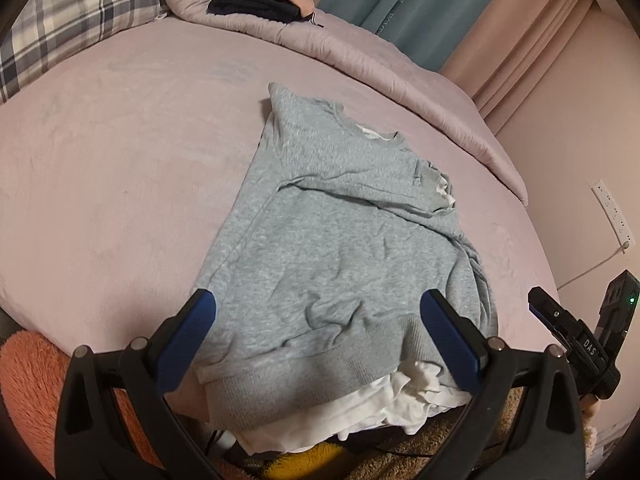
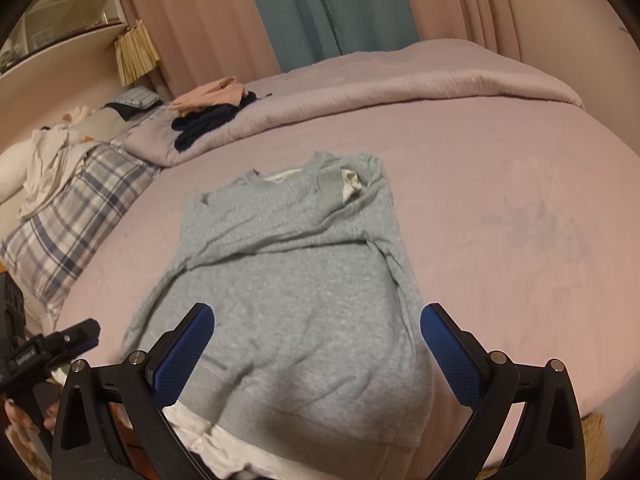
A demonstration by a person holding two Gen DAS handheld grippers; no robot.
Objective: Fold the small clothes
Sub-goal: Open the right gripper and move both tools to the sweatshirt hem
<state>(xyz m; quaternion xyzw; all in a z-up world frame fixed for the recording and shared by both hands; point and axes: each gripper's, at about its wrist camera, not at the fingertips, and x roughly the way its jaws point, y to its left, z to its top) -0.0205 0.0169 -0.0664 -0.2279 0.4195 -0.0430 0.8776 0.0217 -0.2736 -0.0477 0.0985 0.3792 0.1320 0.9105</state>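
Observation:
A small grey sweatshirt (image 1: 320,236) with a white lining lies flat on the pink bed, both sleeves folded in across the chest. Its ribbed hem and white inner layer (image 1: 360,408) hang over the bed's near edge. My left gripper (image 1: 318,312) hovers open above the hem, blue pads on either side of it, nothing between them. In the right wrist view the same sweatshirt (image 2: 288,280) fills the middle, and my right gripper (image 2: 318,322) stands open over its lower part, holding nothing. The right gripper (image 1: 568,332) shows at the right edge of the left wrist view.
A rolled pink duvet (image 2: 400,80) runs along the bed's far side with dark and peach clothes (image 2: 208,116) piled on it. A plaid pillow (image 2: 76,216) lies at the left. Curtains (image 2: 320,8) hang behind. A wall socket strip (image 1: 612,212) is at the right.

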